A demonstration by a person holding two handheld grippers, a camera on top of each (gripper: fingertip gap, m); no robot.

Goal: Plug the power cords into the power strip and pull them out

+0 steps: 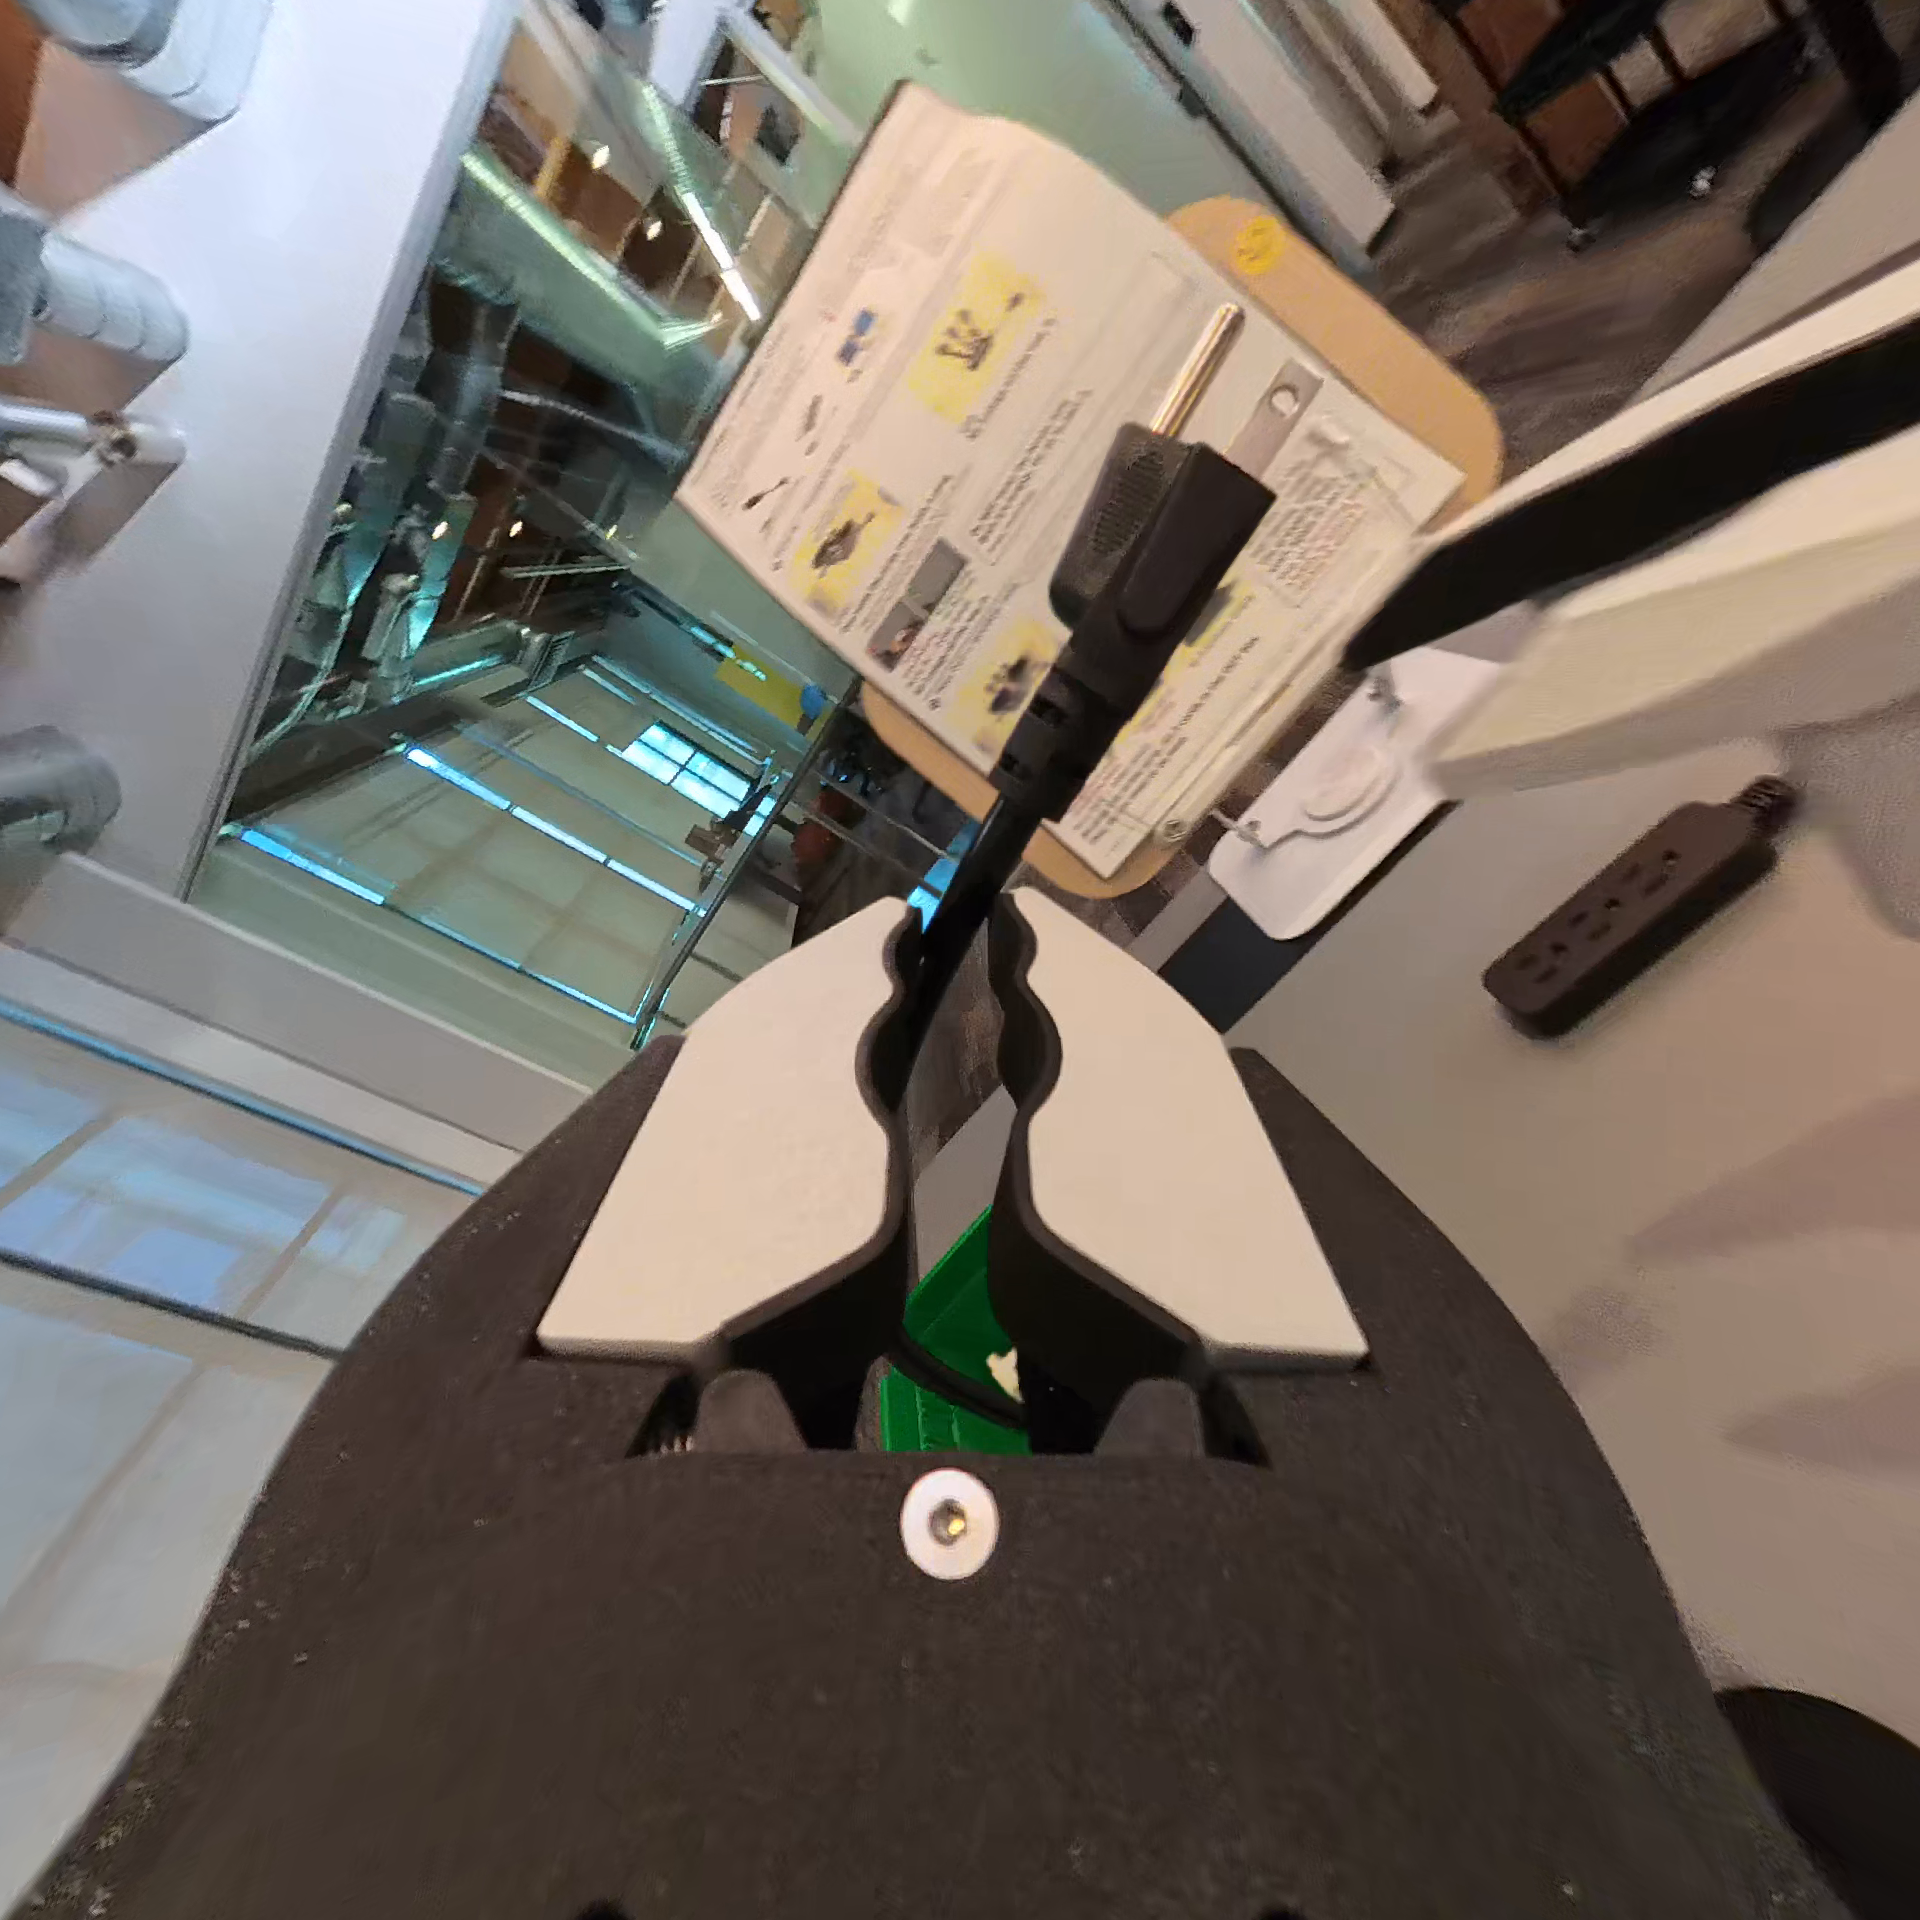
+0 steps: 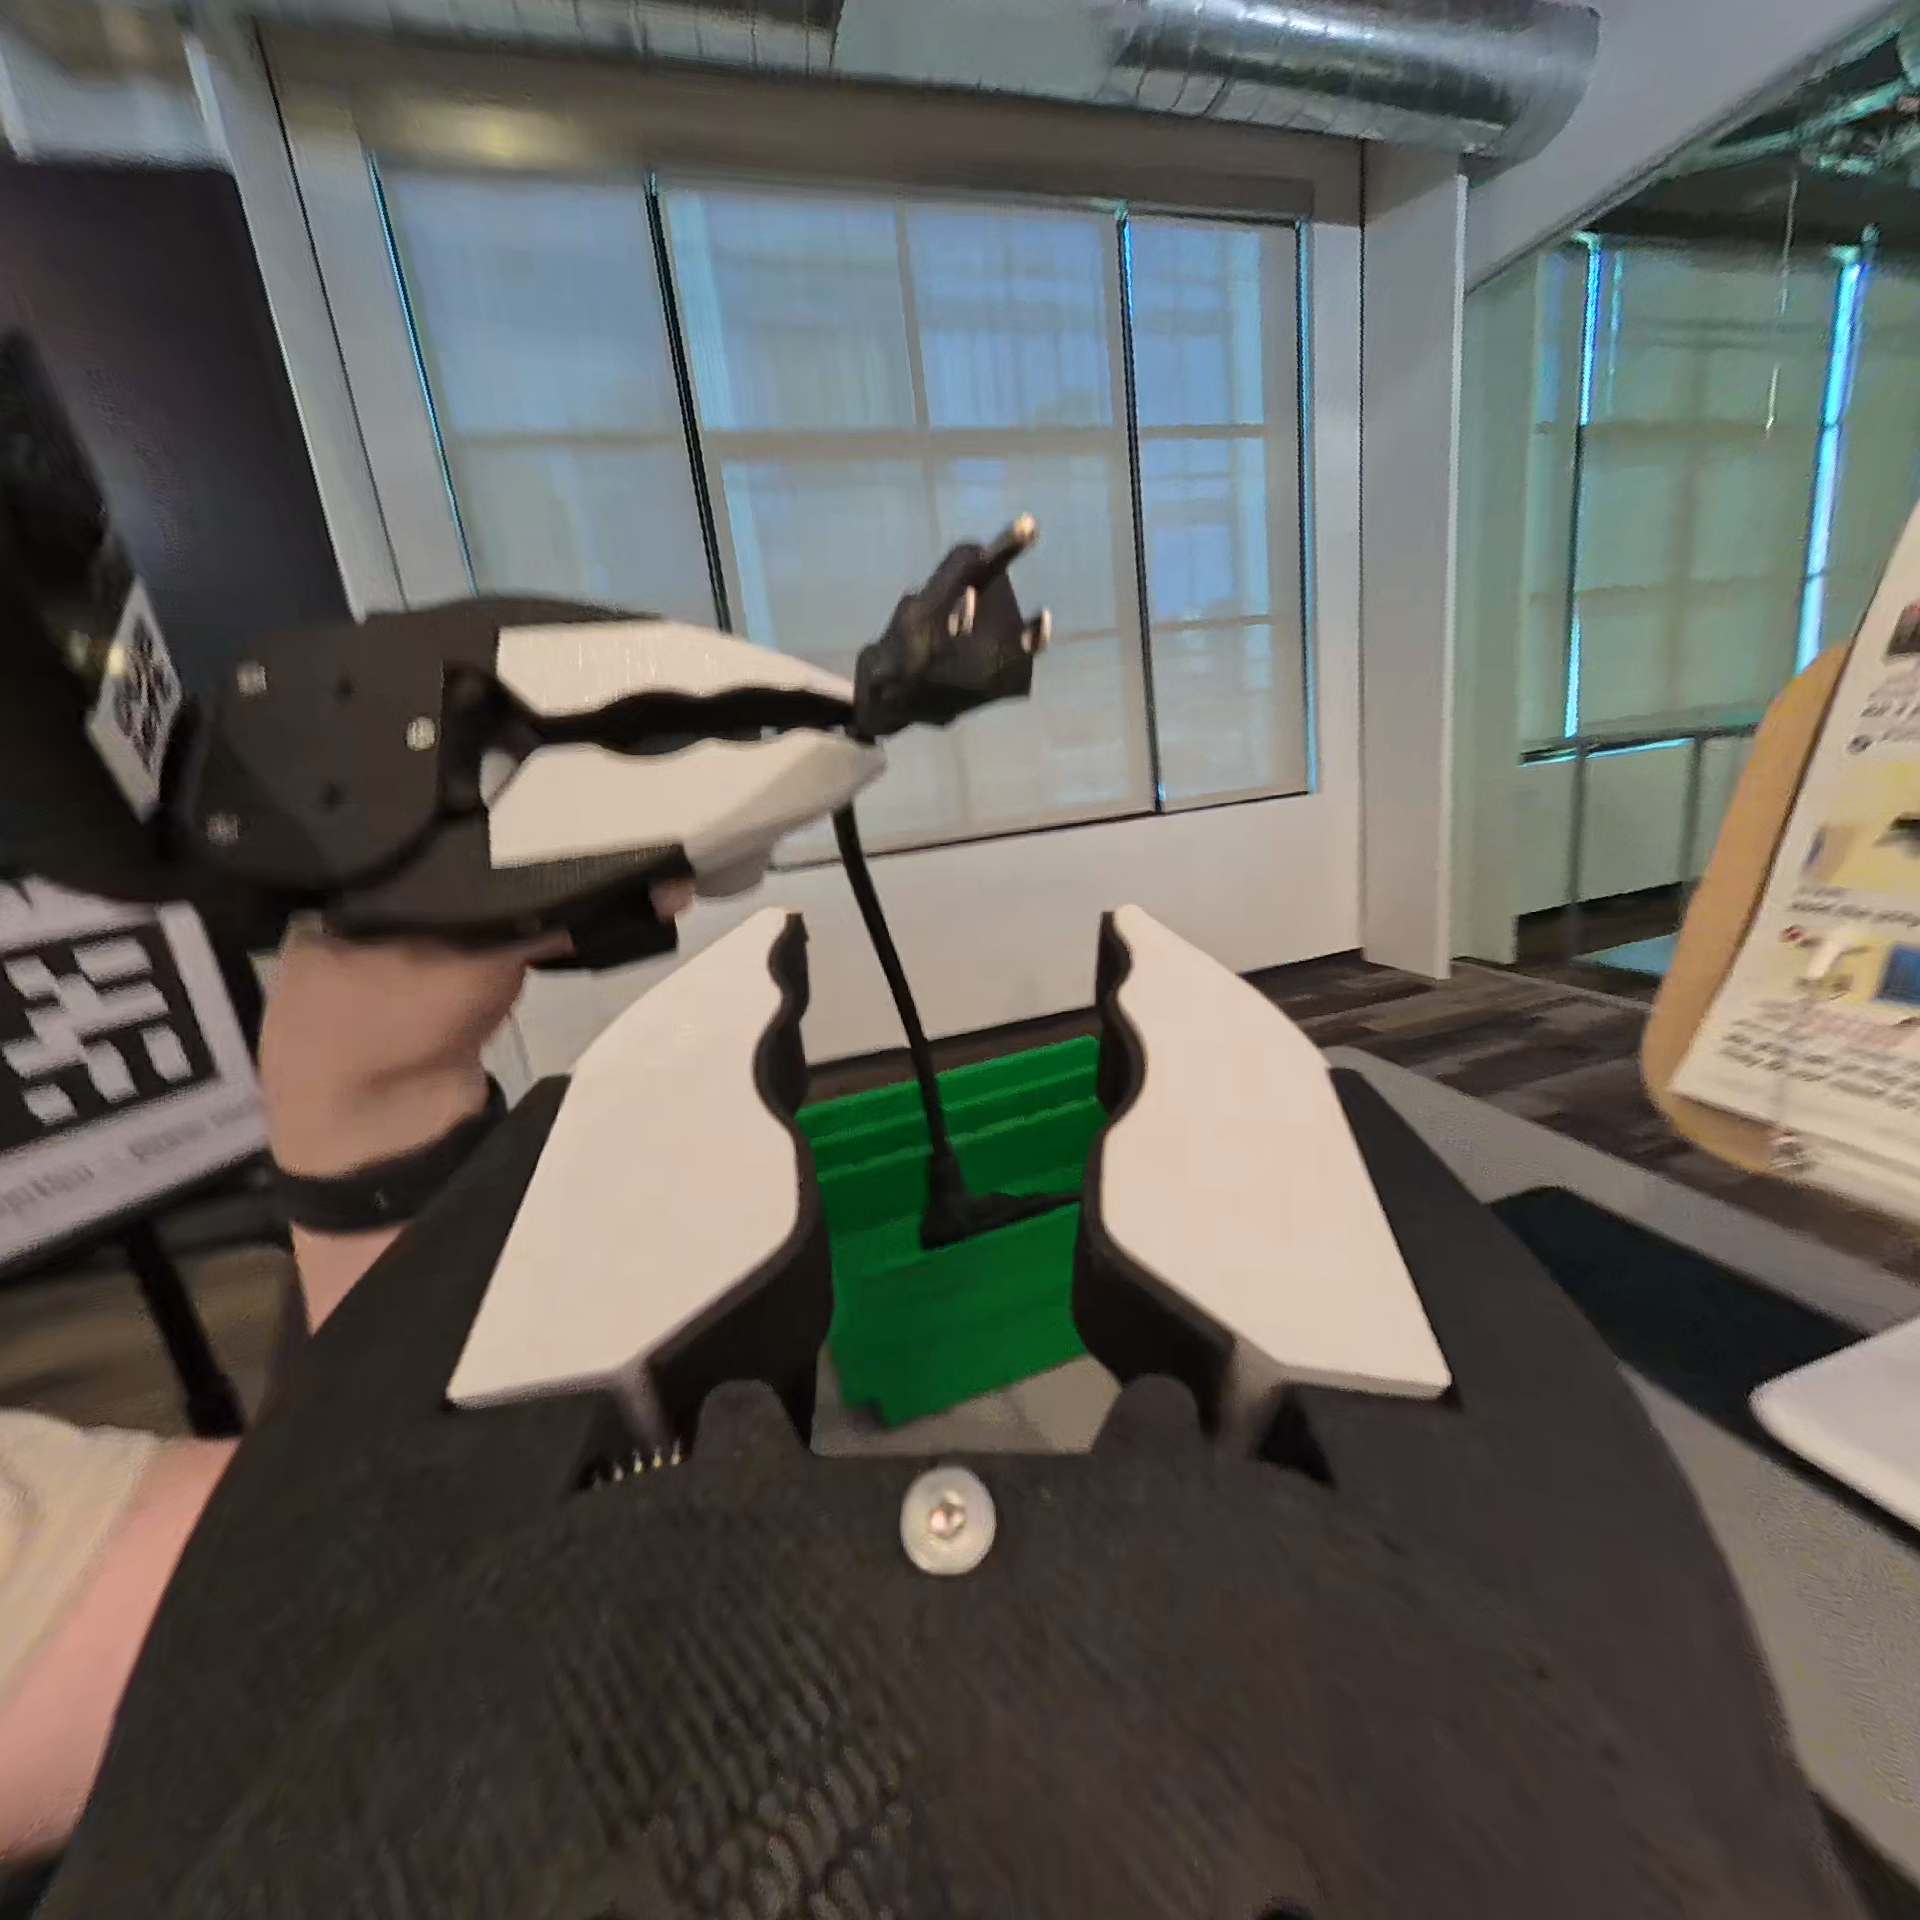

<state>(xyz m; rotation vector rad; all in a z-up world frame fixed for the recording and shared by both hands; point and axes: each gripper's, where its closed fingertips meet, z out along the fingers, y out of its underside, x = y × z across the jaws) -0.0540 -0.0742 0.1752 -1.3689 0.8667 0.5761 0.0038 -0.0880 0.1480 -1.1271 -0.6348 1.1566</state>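
Note:
My left gripper [image 1: 961, 914] is shut on a black power cord [image 1: 989, 847], just behind its plug [image 1: 1153, 540]. The plug sticks out past the fingertips with its metal prongs pointing away, held up in the air. In the right wrist view the left gripper [image 2: 862, 743] holds the plug [image 2: 956, 634] at the upper left, and the cord [image 2: 894, 977] hangs down into a green slotted holder [image 2: 956, 1288]. My right gripper [image 2: 951, 935] is open and empty, its jaws on either side of the cord without touching it. The black power strip [image 1: 1631, 914] lies on the grey table [image 1: 1558, 1195] at the right.
A wooden clipboard with a printed sheet [image 1: 1039, 468] stands behind the table and shows at the right edge of the right wrist view [image 2: 1818, 987]. A black-and-white marker board [image 2: 94, 1039] stands at the left. A white flat object [image 2: 1860, 1423] lies at the right. Windows are behind. My hands' fingertips stand some 7 cm from each other.

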